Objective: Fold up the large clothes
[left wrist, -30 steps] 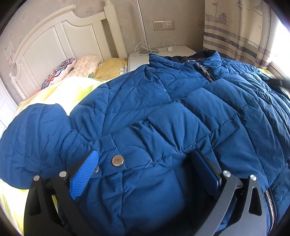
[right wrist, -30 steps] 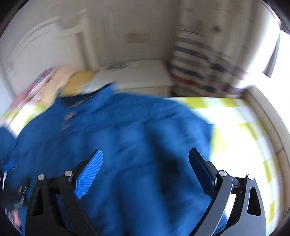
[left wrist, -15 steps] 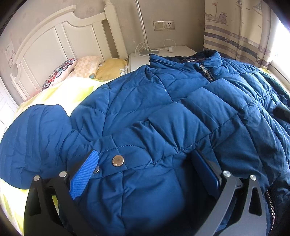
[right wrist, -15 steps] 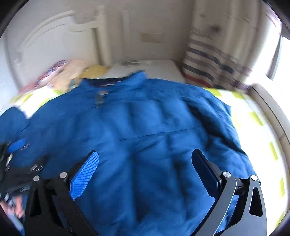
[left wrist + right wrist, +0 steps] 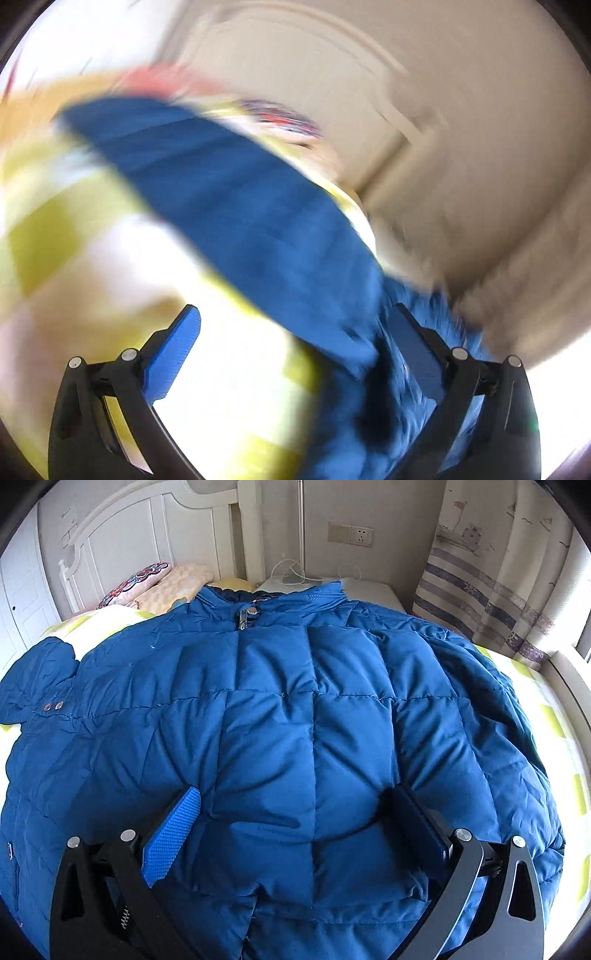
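A large blue quilted down jacket lies spread front-up on the bed, collar toward the headboard, zipped to the collar. My right gripper is open, its blue-padded fingers resting low over the jacket's lower middle, holding nothing. The left wrist view is heavily motion-blurred: a long blue part of the jacket, likely a sleeve, runs diagonally over the yellow-and-white bedsheet. My left gripper is open, with blue fabric beside its right finger.
A white headboard and pillows are at the bed's far end. A white nightstand with cables stands behind the collar. Striped curtains hang at the right. Yellow-checked sheet shows right of the jacket.
My left gripper has swung fast to the left, away from the jacket's snap-button area toward the sleeve and sheet. My right gripper has steadied over the jacket's middle and sits lower.
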`<control>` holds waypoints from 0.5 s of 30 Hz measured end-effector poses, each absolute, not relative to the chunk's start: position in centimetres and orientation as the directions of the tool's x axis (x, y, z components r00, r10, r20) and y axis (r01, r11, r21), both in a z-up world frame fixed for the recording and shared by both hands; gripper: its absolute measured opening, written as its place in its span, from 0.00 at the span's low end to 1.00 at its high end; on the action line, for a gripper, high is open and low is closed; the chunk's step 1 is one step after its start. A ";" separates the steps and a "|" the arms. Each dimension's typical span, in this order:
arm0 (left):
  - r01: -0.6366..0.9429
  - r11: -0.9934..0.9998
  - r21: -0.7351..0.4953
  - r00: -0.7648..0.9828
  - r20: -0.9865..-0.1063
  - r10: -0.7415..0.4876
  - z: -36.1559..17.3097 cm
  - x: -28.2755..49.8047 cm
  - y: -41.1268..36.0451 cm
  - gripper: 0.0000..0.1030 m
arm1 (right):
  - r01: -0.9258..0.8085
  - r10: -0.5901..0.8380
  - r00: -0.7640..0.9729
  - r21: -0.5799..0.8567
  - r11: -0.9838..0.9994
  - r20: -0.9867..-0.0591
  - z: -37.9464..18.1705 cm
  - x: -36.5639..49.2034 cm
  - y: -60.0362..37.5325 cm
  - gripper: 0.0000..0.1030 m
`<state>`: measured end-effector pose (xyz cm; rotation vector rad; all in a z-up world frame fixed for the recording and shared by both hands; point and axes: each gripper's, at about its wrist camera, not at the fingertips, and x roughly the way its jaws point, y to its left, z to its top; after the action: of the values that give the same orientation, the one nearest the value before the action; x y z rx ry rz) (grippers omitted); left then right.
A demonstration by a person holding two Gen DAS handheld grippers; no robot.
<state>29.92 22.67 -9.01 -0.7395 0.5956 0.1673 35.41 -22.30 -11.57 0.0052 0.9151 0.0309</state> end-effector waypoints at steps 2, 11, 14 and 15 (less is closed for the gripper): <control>-0.359 0.603 -0.712 0.849 -0.518 -0.107 -10.1 30.0 28.4 0.97 | -0.024 0.028 0.609 0.017 1.000 -0.793 -11.6 35.3 -22.2 0.96; -0.436 0.399 -0.807 0.861 -0.503 -0.078 -11.0 35.6 38.6 0.04 | -0.023 0.029 0.611 0.019 1.000 -0.791 -11.5 35.2 -22.1 0.96; -0.372 0.557 -0.742 0.894 -0.448 0.000 -7.1 35.0 35.0 0.03 | -0.018 0.042 0.623 0.039 0.999 -0.781 -11.4 35.1 -22.5 0.95; -0.326 0.643 -0.693 0.910 -0.415 0.013 -4.8 34.7 32.4 0.03 | -0.006 0.042 0.635 0.049 0.999 -0.771 -11.2 34.9 -22.8 0.95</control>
<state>34.72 32.36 -4.84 -0.8557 0.3946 0.1987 34.90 -22.76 -11.18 0.0429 0.8819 0.0273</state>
